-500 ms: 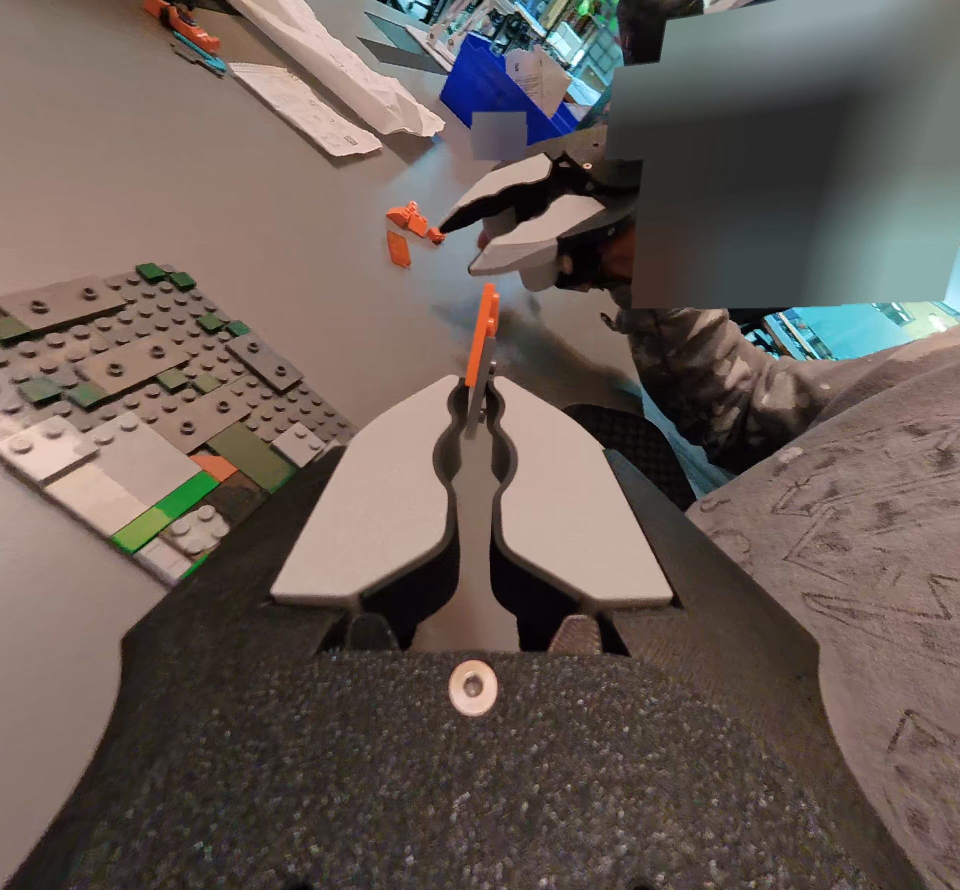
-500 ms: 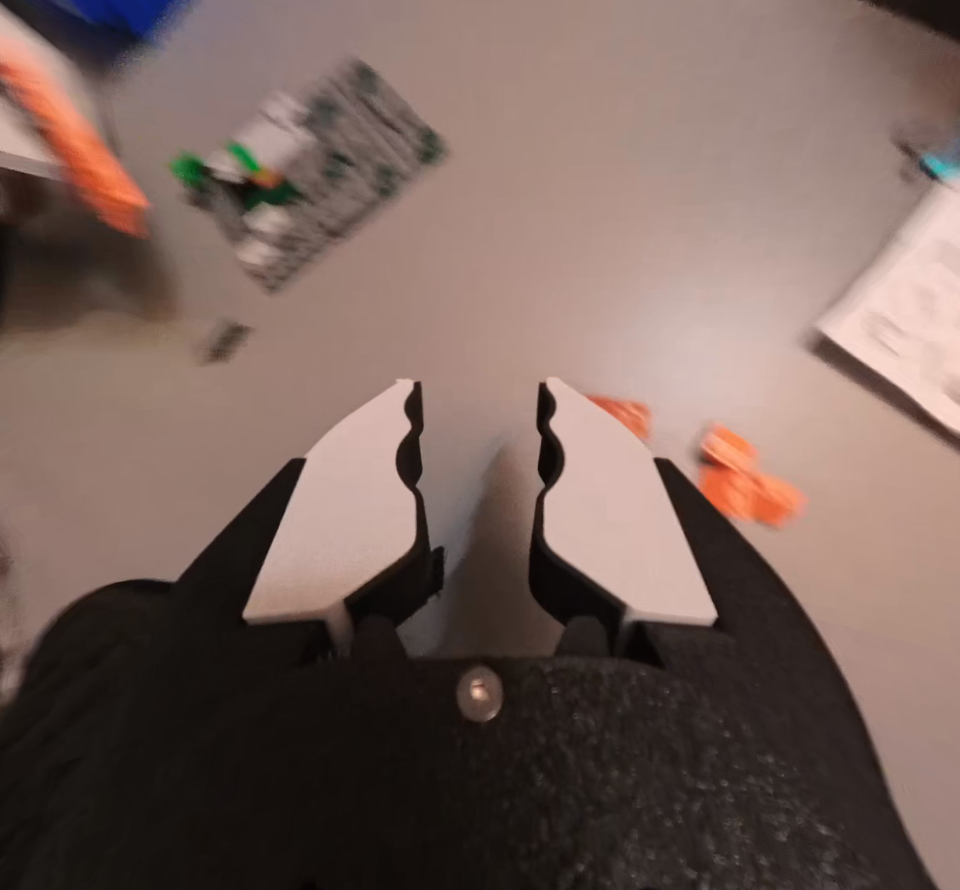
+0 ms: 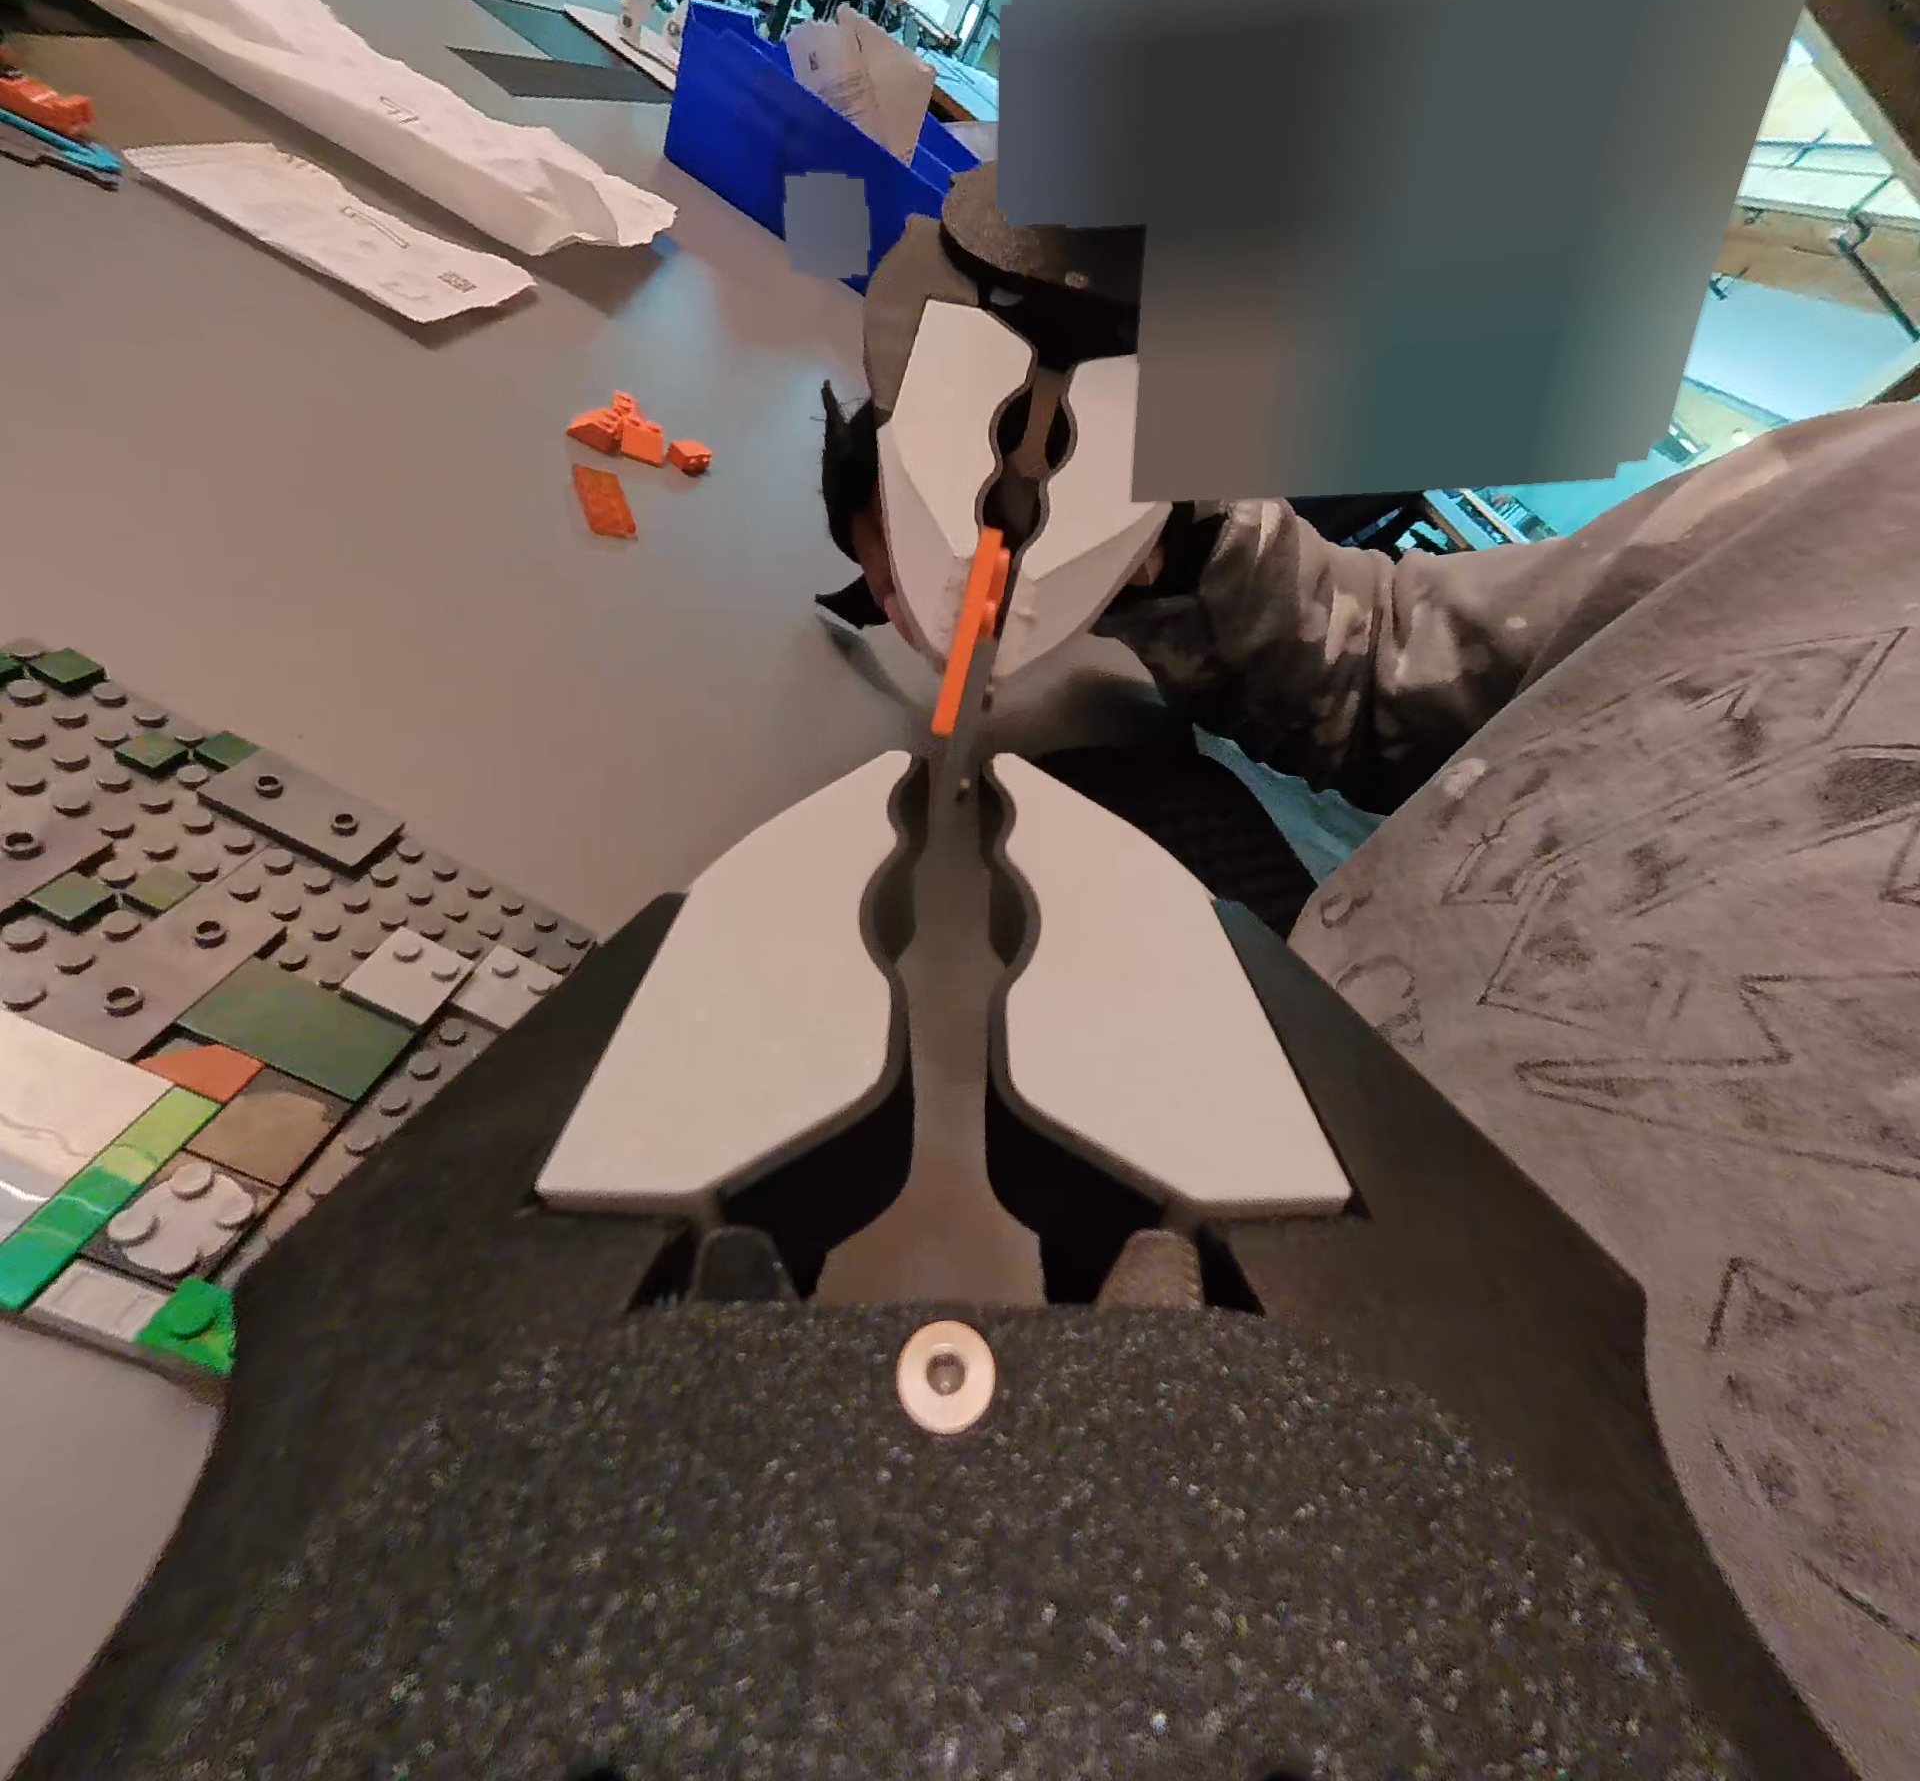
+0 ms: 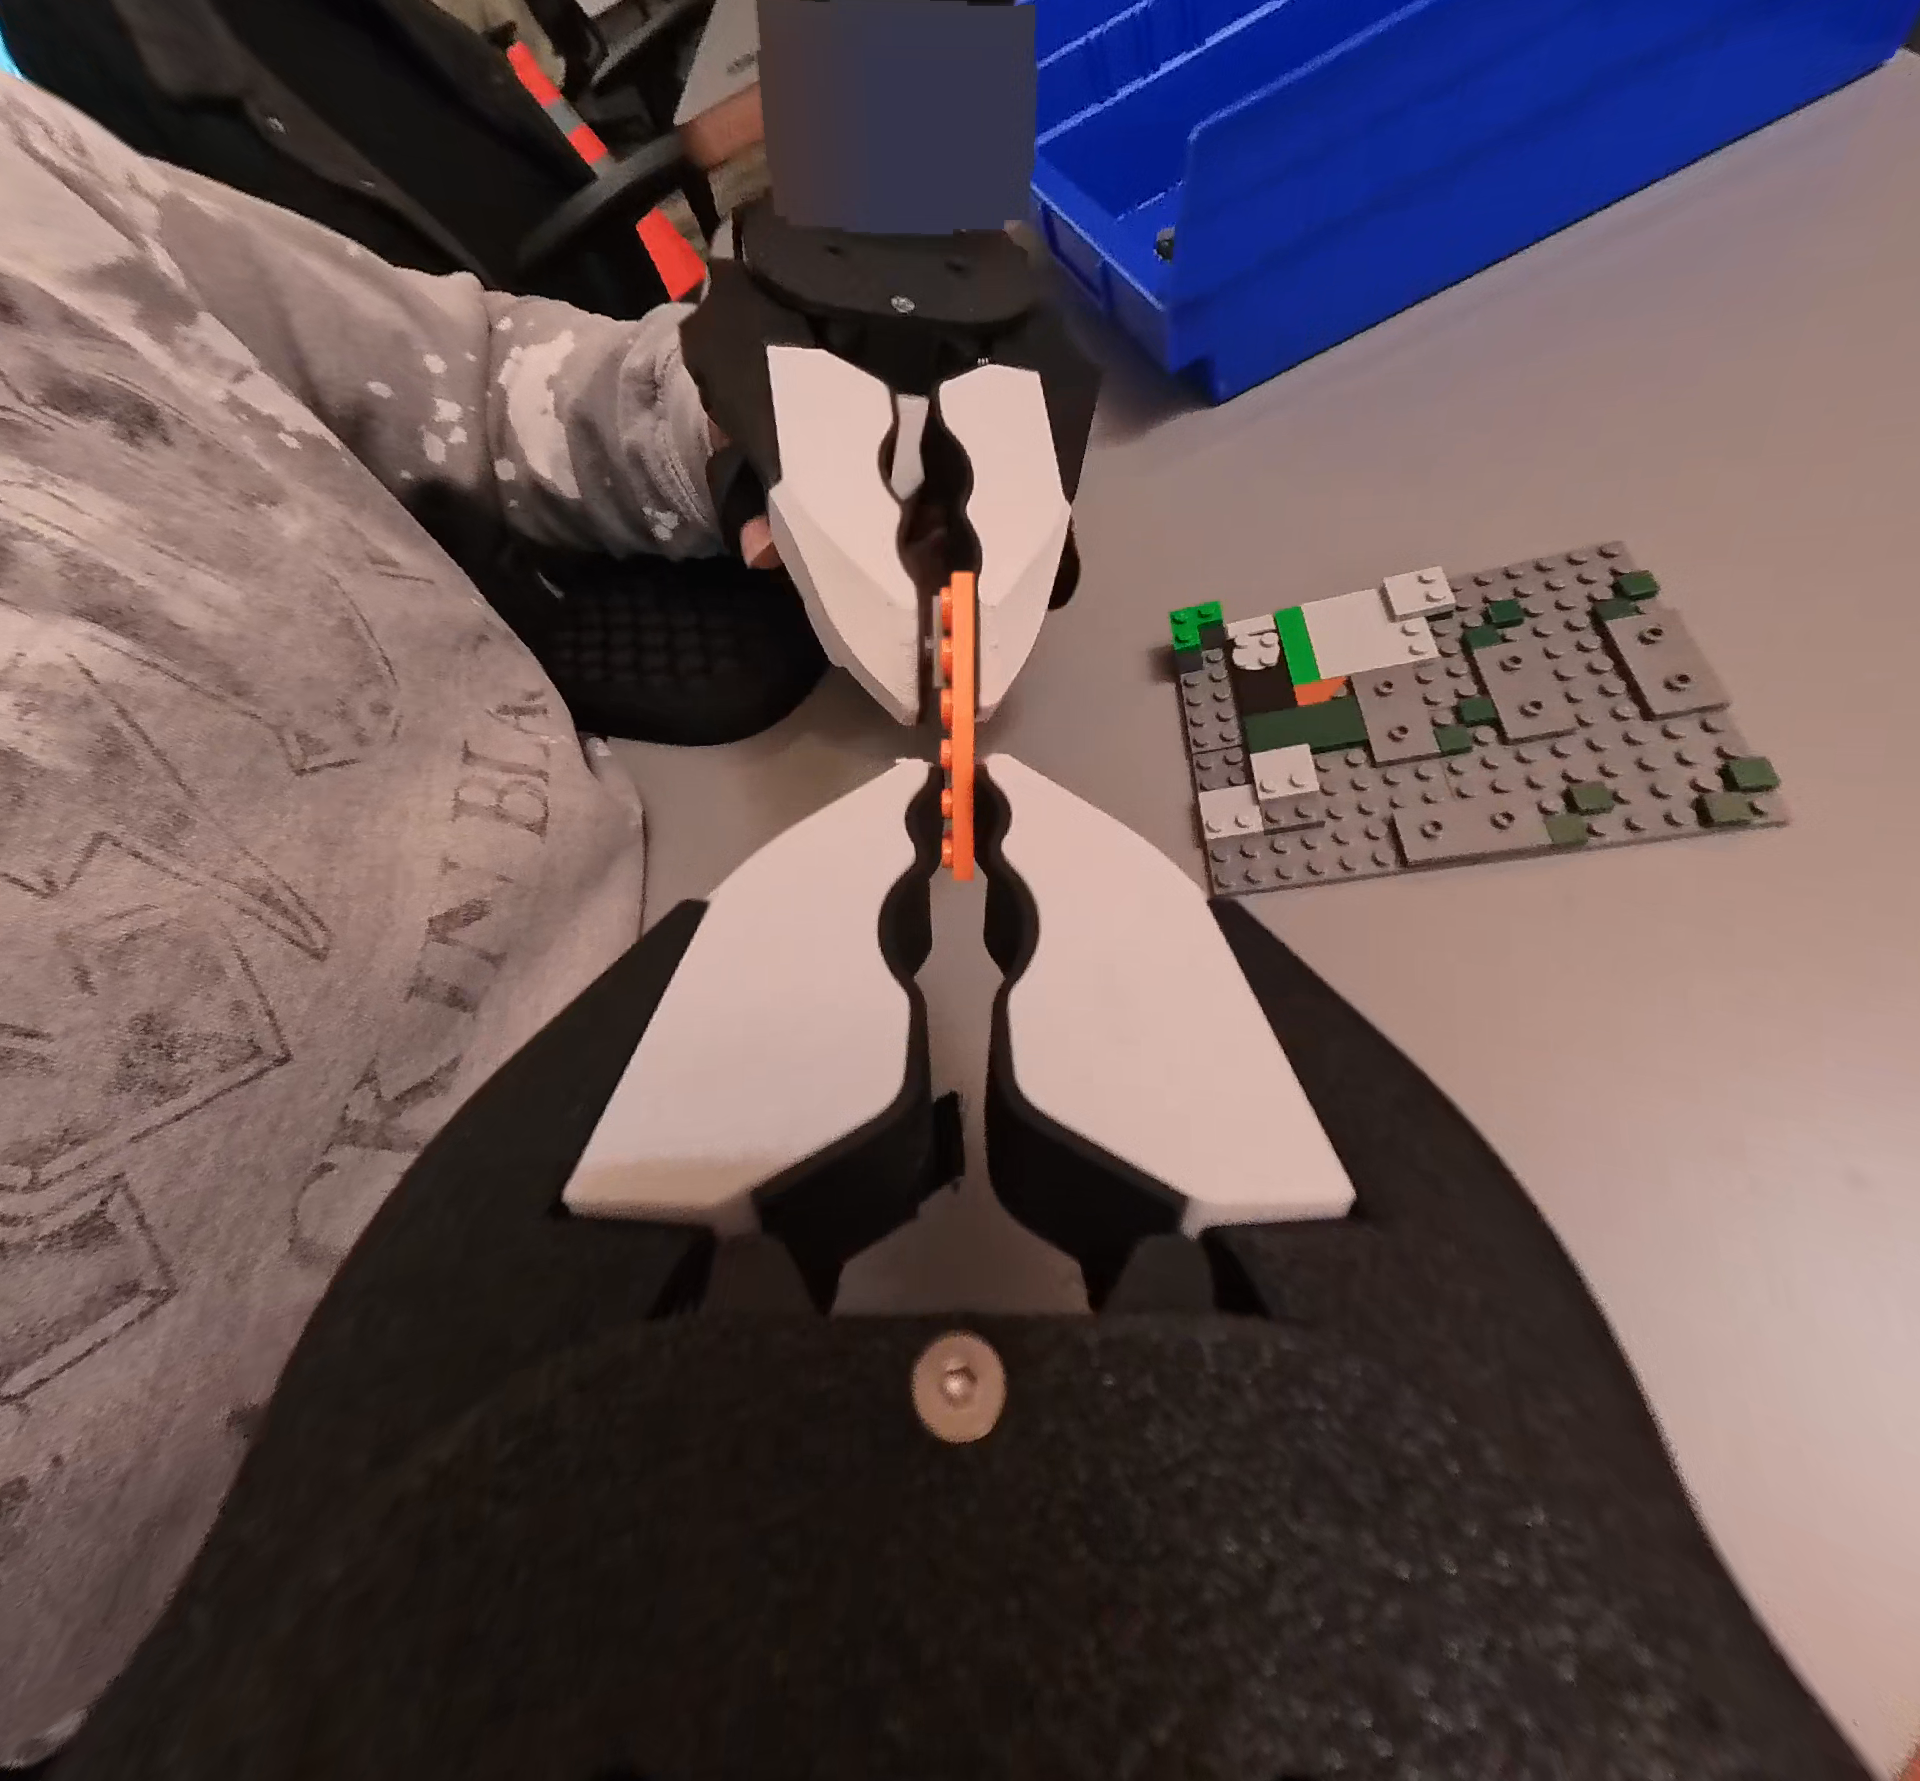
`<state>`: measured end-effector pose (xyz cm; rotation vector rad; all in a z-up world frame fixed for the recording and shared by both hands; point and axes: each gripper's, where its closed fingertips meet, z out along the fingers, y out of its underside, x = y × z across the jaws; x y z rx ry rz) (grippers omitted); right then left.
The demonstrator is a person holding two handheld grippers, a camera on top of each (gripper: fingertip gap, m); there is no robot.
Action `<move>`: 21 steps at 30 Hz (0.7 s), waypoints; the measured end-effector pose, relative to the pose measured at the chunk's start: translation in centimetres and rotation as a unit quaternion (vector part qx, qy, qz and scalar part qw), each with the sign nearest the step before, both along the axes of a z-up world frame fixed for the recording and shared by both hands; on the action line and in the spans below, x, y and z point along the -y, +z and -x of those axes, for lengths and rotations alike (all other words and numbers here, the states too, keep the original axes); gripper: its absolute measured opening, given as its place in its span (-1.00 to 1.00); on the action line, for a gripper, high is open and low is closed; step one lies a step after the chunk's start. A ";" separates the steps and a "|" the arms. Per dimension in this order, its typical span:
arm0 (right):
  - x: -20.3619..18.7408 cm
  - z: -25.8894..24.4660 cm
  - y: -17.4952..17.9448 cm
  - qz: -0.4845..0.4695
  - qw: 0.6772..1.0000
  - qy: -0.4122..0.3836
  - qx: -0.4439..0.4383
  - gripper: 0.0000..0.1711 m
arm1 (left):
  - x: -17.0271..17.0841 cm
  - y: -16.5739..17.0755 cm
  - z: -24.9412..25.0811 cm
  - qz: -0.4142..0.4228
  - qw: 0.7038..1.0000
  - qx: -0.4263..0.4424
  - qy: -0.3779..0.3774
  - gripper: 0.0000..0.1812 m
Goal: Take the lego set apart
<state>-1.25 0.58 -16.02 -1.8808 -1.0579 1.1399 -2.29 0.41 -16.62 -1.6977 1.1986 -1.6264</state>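
Both my tools face each other tip to tip above the counter (image 4: 1558, 1160), each pinching one end of the same orange plate (image 4: 957, 765). My left tool (image 3: 951, 775) clamps the near end with its grey backing piece; my right tool (image 4: 951, 775) grips the other. The plate's long axis runs straight between them — so I judge a twist or pull apart comes next. The grey baseplate (image 4: 1486, 723) lies off to the side.

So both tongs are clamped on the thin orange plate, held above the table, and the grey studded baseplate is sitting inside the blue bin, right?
Not quite. The grey studded baseplate lies flat on the grey table, outside the blue plastic bin, as the right wrist view shows. The rest holds: left tongs and right tongs are both shut on the thin orange plate.
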 end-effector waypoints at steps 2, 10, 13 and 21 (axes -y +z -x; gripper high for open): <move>0.0 -0.6 0.1 0.006 1.000 -0.010 -0.005 -0.95 | -0.1 0.0 0.1 0.000 1.000 -0.002 0.000 -0.92; 0.4 -0.5 -0.7 -0.068 0.997 -0.023 0.032 -0.95 | 1.4 0.4 0.5 0.010 0.999 0.018 -0.046 -0.97; 0.7 0.3 -2.6 -0.122 0.989 -0.004 0.082 -0.95 | 3.0 1.6 0.1 0.036 0.995 0.043 -0.084 -0.96; -3.1 -7.2 -4.7 -0.083 0.970 -0.118 0.197 -0.95 | 1.3 -0.2 0.8 0.017 0.999 -0.009 -0.048 -0.97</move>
